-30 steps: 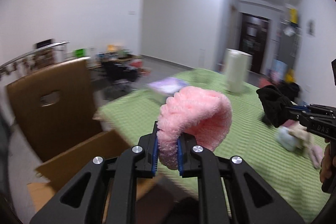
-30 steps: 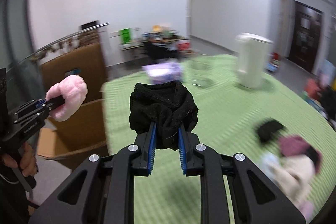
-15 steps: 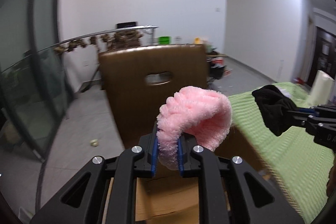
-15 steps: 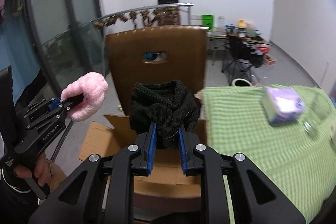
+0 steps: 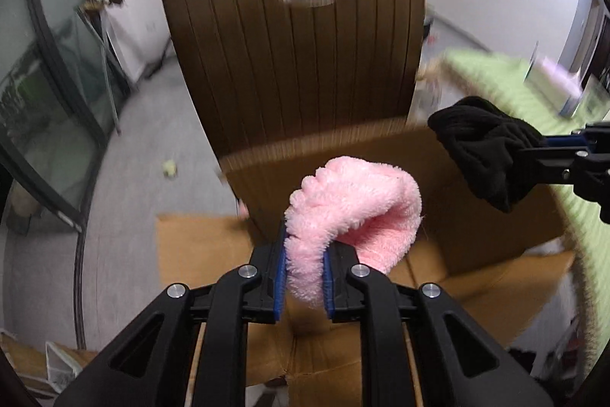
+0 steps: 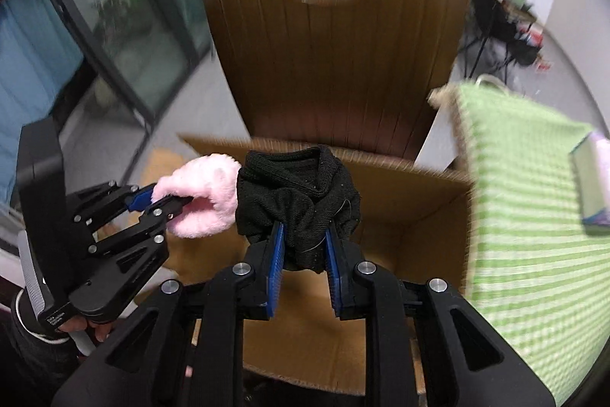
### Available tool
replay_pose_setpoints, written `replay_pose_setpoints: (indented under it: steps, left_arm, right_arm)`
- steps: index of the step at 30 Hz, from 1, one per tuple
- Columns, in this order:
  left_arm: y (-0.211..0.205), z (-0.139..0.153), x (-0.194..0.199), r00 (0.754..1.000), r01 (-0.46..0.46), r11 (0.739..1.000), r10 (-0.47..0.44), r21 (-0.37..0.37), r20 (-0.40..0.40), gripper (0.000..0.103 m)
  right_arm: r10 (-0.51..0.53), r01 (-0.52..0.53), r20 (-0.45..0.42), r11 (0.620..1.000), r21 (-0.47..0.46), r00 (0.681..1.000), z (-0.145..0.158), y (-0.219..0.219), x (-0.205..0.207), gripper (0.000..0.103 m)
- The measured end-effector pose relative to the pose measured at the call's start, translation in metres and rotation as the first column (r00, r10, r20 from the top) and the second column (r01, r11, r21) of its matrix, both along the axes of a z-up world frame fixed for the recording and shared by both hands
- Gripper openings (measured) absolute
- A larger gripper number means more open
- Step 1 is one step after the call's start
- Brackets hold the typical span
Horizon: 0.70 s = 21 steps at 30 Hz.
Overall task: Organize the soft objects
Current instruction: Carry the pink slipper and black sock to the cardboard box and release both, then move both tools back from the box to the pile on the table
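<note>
My left gripper [image 5: 304,266] is shut on a fluffy pink cloth [image 5: 354,208], which bulges up and to the right of the blue pads. My right gripper [image 6: 303,250] is shut on a bunched black knit cloth [image 6: 297,193]. Both hang over an open cardboard box [image 5: 343,163] whose far wall stands just behind the cloths. In the right wrist view the left gripper [image 6: 160,203] comes in from the left, and its pink cloth [image 6: 202,201] nearly touches the black one. In the left wrist view the right gripper [image 5: 549,149] enters from the right with the black cloth [image 5: 484,155].
A brown chair back [image 6: 335,56] with a handle slot rises right behind the box [image 6: 411,185]. The green checked tablecloth [image 6: 533,216] borders the box on the right, with a small packet [image 6: 594,185] on it. Glass doors [image 5: 45,94] and grey floor lie to the left.
Both grippers have swung away from the table to the box and tipped down toward it. The chair back now fills the view, and the two cloths have come closer together.
</note>
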<state>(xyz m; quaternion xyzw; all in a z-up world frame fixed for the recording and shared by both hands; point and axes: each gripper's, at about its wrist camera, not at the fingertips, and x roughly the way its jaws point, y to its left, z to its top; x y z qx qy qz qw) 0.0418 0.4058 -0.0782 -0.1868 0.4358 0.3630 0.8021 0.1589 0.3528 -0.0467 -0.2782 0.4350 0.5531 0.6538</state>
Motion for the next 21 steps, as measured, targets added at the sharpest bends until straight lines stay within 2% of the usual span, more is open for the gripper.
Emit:
replay_pose_setpoints:
  steps: [3, 5, 6, 8, 9, 14, 18, 21]
  left_arm:
    - [0.008, -0.027, 0.007, 0.999, 0.006, 0.997, -0.009, -0.073, -0.04, 0.013]
    - [0.014, -0.037, 0.01, 0.999, 0.0, 0.994, -0.006, -0.108, -0.053, 0.021]
    - [0.017, -0.041, 0.012, 0.998, -0.001, 0.991, -0.008, -0.131, -0.068, 0.029]
    - [0.016, -0.038, 0.011, 0.998, 0.007, 0.99, -0.015, -0.139, -0.061, 0.042]
    - [0.015, -0.034, 0.011, 0.998, 0.002, 0.991, -0.009, -0.131, -0.055, 0.052]
    - [0.014, -0.025, 0.003, 0.999, 0.0, 0.992, -0.005, -0.126, -0.037, 0.054]
    - [0.014, -0.02, -0.006, 1.0, -0.006, 0.992, 0.005, -0.129, -0.014, 0.054]
    - [0.01, 0.005, -0.011, 0.999, 0.005, 0.997, -0.003, -0.079, 0.035, 0.054]
  right_arm:
    - [0.01, -0.011, -0.004, 0.996, -0.094, 1.0, -0.031, 0.014, -0.001, 0.021]
    - [0.016, -0.018, -0.015, 0.99, -0.138, 1.0, -0.046, 0.021, -0.003, 0.025]
    - [0.014, -0.016, -0.016, 0.989, -0.146, 1.0, -0.05, 0.024, -0.004, 0.029]
    - [0.002, -0.005, -0.019, 0.986, -0.166, 1.0, -0.057, 0.03, -0.004, 0.05]
    - [-0.001, -0.002, -0.017, 0.986, -0.169, 1.0, -0.056, 0.033, -0.004, 0.054]
    - [-0.01, 0.008, -0.009, 0.988, -0.155, 1.0, -0.045, 0.041, 0.001, 0.063]
    - [-0.011, 0.011, 0.001, 0.992, -0.128, 1.0, -0.03, 0.037, 0.004, 0.063]
    - [-0.023, 0.024, 0.013, 0.996, -0.092, 1.0, -0.015, 0.028, 0.004, 0.063]
